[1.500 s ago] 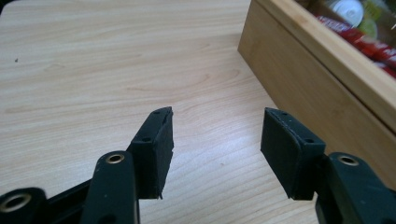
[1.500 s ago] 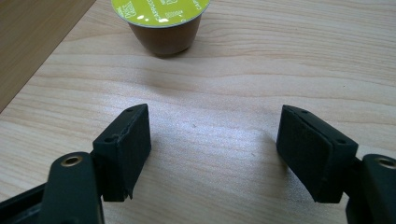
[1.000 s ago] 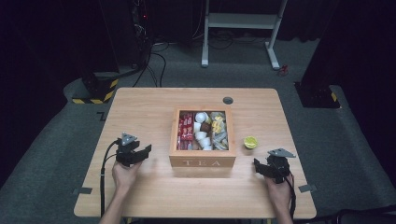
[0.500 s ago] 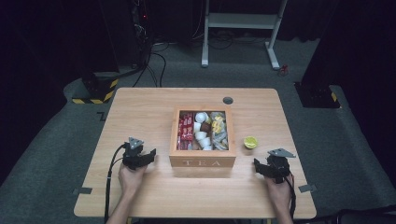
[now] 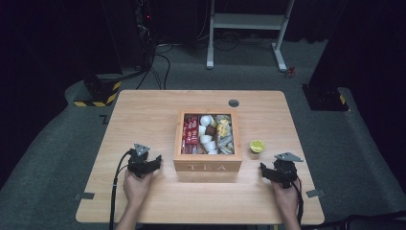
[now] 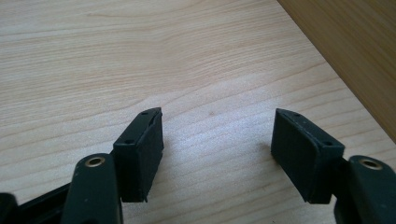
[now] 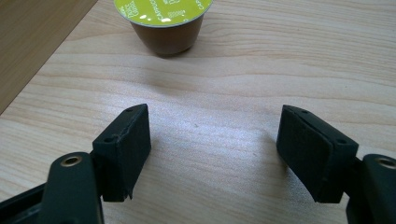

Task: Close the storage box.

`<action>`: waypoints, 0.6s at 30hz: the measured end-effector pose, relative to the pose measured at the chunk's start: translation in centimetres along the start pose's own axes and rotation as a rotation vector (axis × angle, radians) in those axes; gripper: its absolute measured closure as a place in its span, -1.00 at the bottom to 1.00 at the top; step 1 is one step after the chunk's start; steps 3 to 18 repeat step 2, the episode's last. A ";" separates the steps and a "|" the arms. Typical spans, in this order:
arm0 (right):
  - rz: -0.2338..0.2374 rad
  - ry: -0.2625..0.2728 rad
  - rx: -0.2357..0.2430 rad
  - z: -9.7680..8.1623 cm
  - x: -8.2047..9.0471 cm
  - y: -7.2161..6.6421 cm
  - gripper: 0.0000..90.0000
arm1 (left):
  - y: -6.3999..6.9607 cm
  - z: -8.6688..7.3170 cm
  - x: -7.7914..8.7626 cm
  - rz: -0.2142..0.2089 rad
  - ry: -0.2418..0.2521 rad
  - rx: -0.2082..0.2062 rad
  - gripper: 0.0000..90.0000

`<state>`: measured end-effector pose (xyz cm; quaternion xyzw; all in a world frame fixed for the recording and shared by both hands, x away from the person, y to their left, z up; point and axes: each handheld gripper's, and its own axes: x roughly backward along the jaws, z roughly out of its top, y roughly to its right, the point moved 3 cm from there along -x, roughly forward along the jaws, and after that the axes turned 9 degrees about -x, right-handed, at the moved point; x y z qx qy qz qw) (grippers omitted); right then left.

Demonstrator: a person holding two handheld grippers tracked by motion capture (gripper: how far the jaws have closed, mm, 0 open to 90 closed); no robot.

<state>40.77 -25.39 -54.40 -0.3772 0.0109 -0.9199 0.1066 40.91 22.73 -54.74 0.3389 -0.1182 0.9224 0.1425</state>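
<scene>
Capsule [image 7: 162, 22], lime-green foil lid over a brown cup, stands upright on the bare desk [image 5: 143, 110], just beside the right wall of the tea box [image 5: 207, 166] and apart from it; in the high view it is the small green spot [image 5: 257, 146] right of the box. Right tongs [image 7: 212, 154] lie low over the desk, aimed at the capsule from the near side, jaws spread wide, nothing between them, capsule well ahead of the tips. Seen from above, the right tongs [image 5: 279, 172] sit at the box's front right corner, same place as a second ago. Box is open-topped, "TEA" on its front, packed with red sachets, white pots and yellowish packets. Left tongs [image 6: 218, 154], seen from above [image 5: 143, 164] at the box's front left corner, have come down and in toward the box since a second ago; their jaws have just been opening and now stand wide over bare wood, gripping nothing, box wall [image 6: 355, 51] off to their upper right. Reading: both hands are settled and ready, no grasp begun. The loose capsule looks like the piece to handle, likely bound for the box; the right tongs are the nearer and already lined up, needing only a short advance before closing on the cup's sides.
</scene>
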 end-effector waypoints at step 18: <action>0.000 0.000 0.000 0.0 0.0 0.0 -0.42 | 0.0 0.0 0.0 -0.002 0.000 0.000 -0.24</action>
